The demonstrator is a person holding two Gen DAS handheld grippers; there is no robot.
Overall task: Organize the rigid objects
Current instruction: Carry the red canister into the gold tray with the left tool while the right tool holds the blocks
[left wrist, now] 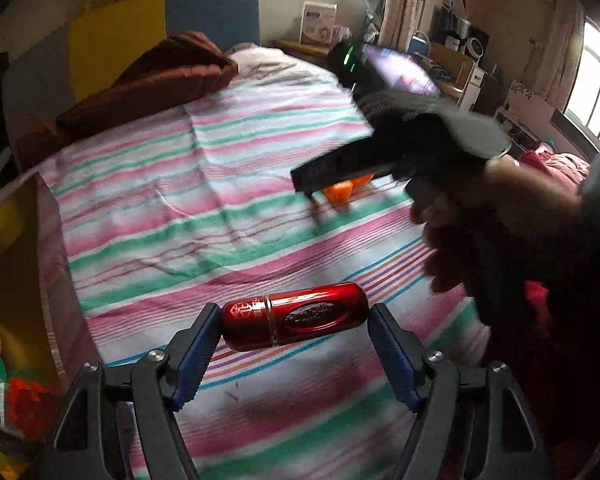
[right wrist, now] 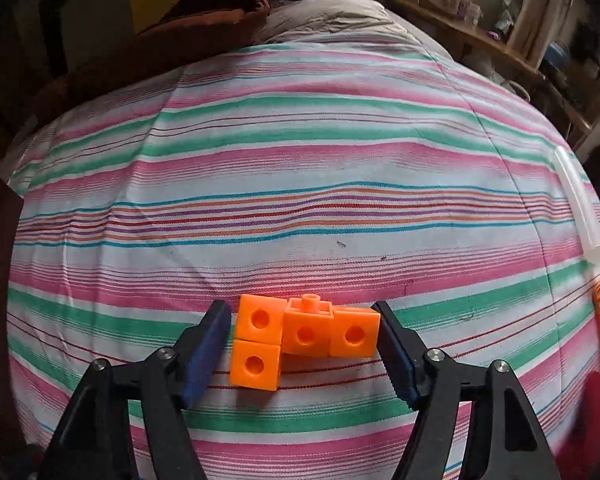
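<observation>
My left gripper (left wrist: 294,330) clamps the red capsule (left wrist: 295,321) end to end, clear of the bedsheet (left wrist: 188,200). My right gripper (right wrist: 302,338) straddles the orange blocks (right wrist: 300,338) on the sheet; right pad touching, left apparently short, so not yet gripped.

surface: striped bed (right wrist: 300,208) | on it: orange blocks (right wrist: 304,340), brown blanket (left wrist: 148,76), clear tube (right wrist: 576,204)

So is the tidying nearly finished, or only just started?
Nothing looks put away yet. In hand: the left gripper clamps the red capsule end to end. The right gripper brackets the orange blocks on the striped sheet, seemingly ungripped. Both need placing.
</observation>
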